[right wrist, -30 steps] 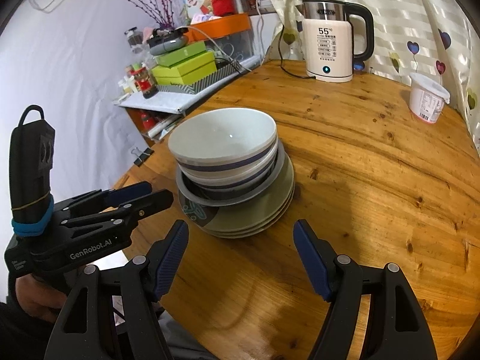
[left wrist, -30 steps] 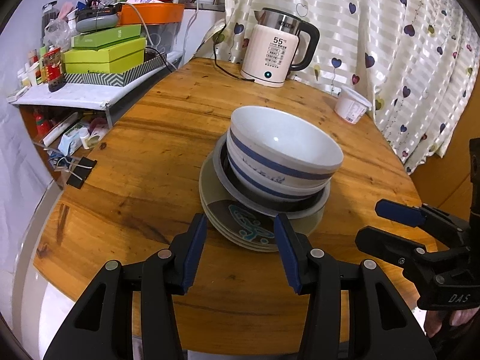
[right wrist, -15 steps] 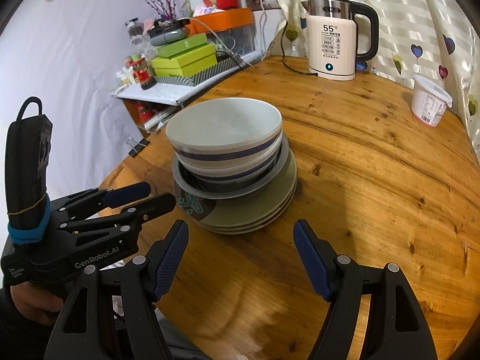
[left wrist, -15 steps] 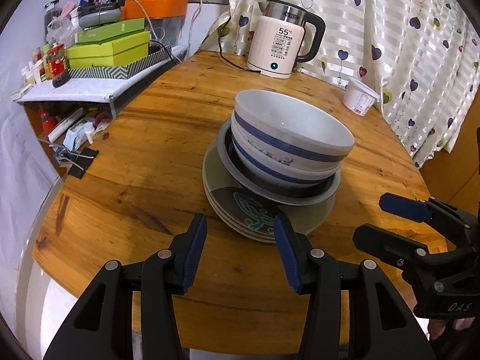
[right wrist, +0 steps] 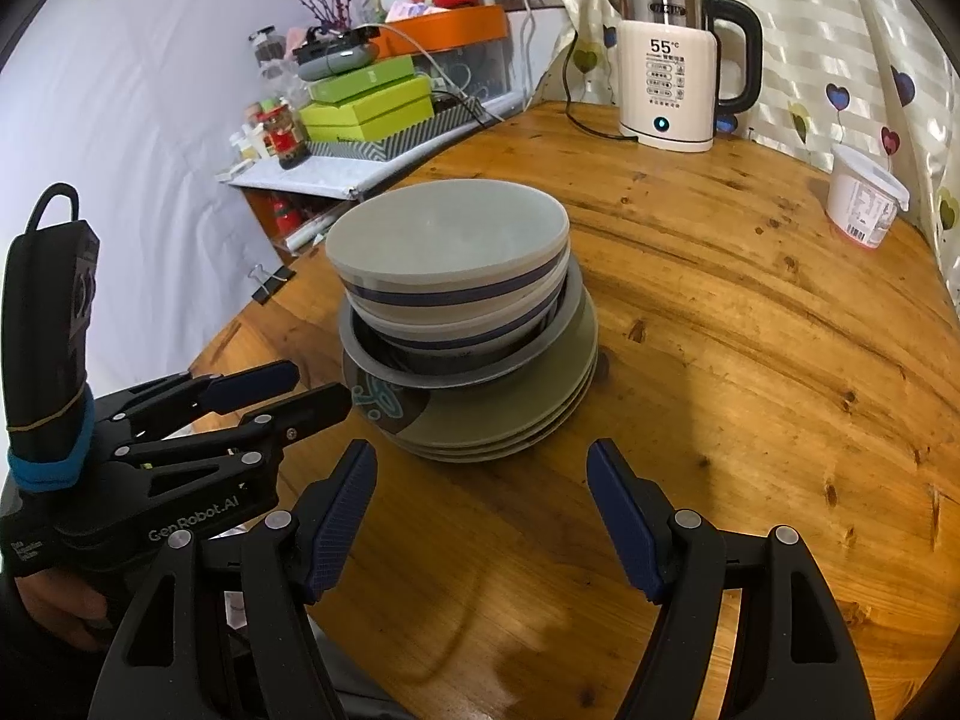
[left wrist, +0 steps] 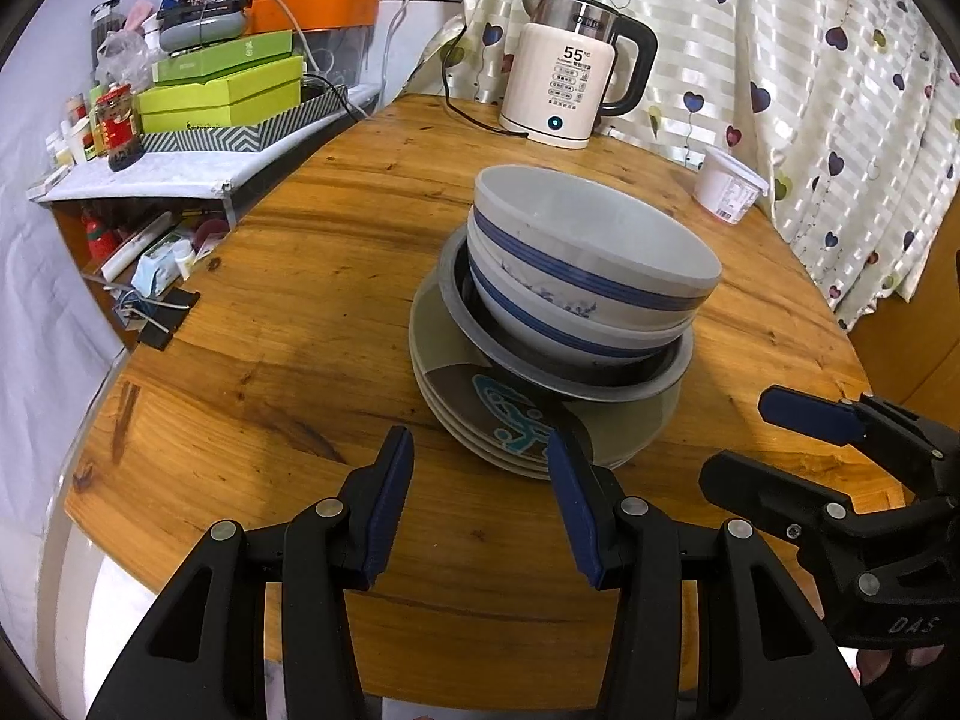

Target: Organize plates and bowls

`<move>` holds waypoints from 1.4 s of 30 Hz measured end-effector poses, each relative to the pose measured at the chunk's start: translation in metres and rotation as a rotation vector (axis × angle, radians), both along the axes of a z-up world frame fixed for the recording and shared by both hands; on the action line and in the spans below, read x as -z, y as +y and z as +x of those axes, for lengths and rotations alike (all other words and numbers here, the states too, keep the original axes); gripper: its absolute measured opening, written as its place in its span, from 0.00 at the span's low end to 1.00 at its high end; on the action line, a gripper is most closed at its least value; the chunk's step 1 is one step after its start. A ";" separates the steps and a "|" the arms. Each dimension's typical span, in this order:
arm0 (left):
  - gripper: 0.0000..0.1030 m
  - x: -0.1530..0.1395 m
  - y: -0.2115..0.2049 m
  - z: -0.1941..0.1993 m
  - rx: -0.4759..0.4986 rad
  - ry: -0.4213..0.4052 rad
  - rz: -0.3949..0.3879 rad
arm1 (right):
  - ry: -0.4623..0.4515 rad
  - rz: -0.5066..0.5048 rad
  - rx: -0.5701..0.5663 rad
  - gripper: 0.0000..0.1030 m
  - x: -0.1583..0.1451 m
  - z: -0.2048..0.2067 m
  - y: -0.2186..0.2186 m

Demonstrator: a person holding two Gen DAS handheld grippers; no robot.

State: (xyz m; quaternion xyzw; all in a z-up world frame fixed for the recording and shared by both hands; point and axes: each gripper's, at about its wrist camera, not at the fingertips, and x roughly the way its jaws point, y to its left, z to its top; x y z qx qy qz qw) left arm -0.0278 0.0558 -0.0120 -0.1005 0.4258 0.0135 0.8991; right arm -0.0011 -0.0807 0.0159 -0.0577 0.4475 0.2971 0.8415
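Bowls point(left wrist: 591, 267) sit nested on a stack of plates point(left wrist: 540, 414) mid-table in your left view, where your left gripper point(left wrist: 480, 456) hangs empty, jaws partly open, just before the plates. Your right view shows the right gripper point(right wrist: 480, 468) spread wider, holding nothing, near that stack

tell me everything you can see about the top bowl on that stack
The top bowl is white, ceramic-looking, with blue bands under the rim and a faint blue floral print. It sits upright and empty, nested in a matching bowl, inside a grey metal dish on stacked plates. Neither gripper touches it.
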 end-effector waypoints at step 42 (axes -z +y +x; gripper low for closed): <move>0.46 0.004 -0.001 0.001 0.006 0.025 -0.016 | 0.007 -0.002 -0.006 0.71 0.003 -0.003 0.006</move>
